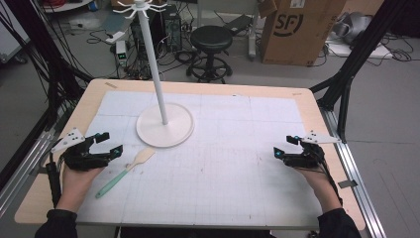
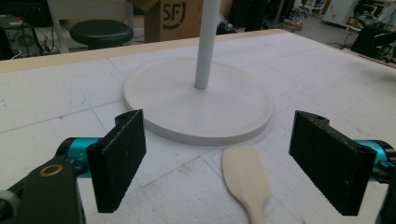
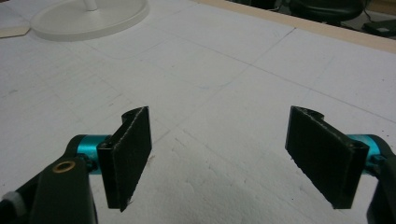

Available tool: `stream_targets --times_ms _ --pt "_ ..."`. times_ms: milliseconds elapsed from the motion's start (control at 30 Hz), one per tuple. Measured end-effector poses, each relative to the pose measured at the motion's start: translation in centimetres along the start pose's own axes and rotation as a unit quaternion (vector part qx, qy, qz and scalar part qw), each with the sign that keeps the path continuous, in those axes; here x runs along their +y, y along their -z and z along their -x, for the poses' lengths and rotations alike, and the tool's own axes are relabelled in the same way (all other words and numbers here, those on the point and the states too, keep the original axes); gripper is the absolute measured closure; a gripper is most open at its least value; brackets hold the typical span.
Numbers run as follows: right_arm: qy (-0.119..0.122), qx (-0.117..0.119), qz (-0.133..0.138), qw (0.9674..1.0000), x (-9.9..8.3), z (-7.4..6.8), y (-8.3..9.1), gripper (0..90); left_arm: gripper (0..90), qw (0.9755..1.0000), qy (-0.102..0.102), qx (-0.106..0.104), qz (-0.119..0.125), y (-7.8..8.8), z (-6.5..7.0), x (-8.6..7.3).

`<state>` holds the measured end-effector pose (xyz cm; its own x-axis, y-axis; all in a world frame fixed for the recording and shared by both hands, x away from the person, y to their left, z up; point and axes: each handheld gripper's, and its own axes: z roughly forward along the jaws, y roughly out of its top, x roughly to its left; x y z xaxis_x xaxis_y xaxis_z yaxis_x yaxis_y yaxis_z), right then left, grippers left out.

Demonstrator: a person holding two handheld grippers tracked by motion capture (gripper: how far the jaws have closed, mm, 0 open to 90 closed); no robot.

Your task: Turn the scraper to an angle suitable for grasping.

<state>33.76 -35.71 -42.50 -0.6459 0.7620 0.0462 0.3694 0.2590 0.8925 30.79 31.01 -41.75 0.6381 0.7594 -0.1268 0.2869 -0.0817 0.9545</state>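
Observation:
A spatula (image 1: 124, 171) with a pale wooden blade and a mint-green handle lies flat on the white mat, just right of my left gripper (image 1: 110, 145). In the left gripper view its blade (image 2: 246, 181) lies on the mat between and beyond the wide-open jaws, untouched; my left gripper (image 2: 224, 163) is open and holds nothing. A white stand with a round base (image 1: 165, 125) and a tall pole (image 1: 154, 64) rises behind the spatula. My right gripper (image 1: 286, 147) rests at the right side of the mat, open; its jaws (image 3: 224, 158) frame bare mat.
The wooden table edge (image 1: 198, 87) runs along the far side. Beyond it stand a black stool (image 1: 211, 47), a cardboard box (image 1: 299, 29) and tangled cables on the floor. The stand's base (image 3: 88, 18) sits at the far left in the right gripper view.

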Motion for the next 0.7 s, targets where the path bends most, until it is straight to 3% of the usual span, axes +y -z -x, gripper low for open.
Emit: stream_targets --times_ms 200,300,500,700 --pt "0.002 0.0 0.0 1.0 0.0 0.0 -0.1 21.8 19.4 0.9999 -0.002 -0.001 0.01 0.5 0.1 0.2" --pt "0.001 0.0 -0.002 1.0 0.1 0.0 -0.1 21.8 19.3 0.9999 -0.013 -0.006 0.005 0.7 0.3 0.3" --pt "0.003 -0.001 -0.001 1.0 0.1 0.1 -0.2 21.8 19.4 0.9986 -0.04 -0.006 -0.034 0.4 1.2 0.2" --pt "0.001 0.0 -0.004 1.0 0.1 0.1 -0.3 21.8 23.5 0.9952 -0.058 -0.009 -0.078 -0.3 1.8 -0.2"
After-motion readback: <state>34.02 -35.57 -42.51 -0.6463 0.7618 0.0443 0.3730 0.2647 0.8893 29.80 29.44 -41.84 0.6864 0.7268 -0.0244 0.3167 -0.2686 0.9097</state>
